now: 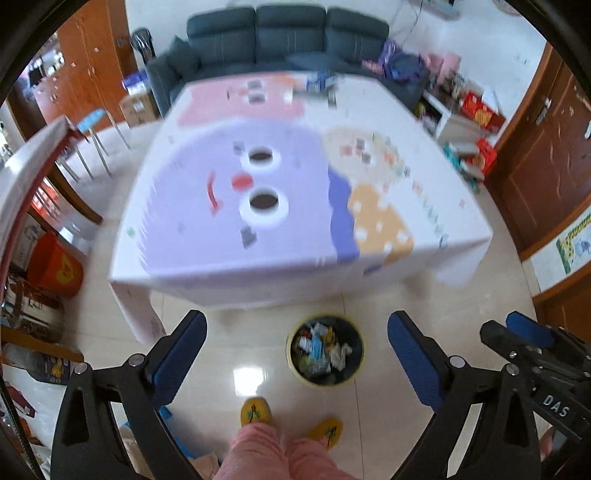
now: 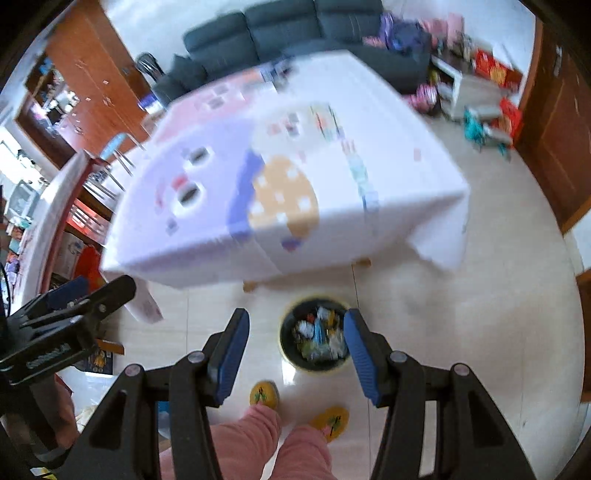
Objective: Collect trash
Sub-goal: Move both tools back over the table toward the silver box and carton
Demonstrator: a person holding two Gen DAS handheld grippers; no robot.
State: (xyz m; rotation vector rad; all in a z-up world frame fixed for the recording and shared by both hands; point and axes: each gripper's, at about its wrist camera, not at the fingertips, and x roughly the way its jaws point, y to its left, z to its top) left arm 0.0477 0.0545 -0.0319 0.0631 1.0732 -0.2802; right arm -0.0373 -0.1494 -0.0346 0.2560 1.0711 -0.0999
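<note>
Below, we see the left gripper (image 1: 297, 354) spread wide and empty, the right gripper (image 2: 295, 354) parted, empty; the trash bin (image 1: 325, 355) stands on the floor before the tabletop (image 1: 207, 236); "DAS" is legible.

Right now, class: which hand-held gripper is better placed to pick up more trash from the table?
Neither clearly: the left hand-held gripper and right hand-held gripper both hang open and empty, high above the round yellow-rimmed bin.

**Living room around the worktop**

A worktop (image 1: 369, 110) under a cartoon-print cloth (image 1: 229, 206) stands on the glossy tiled floor (image 1: 240, 350). Behind it sits a dark 3-seat sofa (image 1: 288, 33). 2 yellow slippers (image 1: 255, 410) and pink trouser legs (image 1: 258, 450) show below.
</note>
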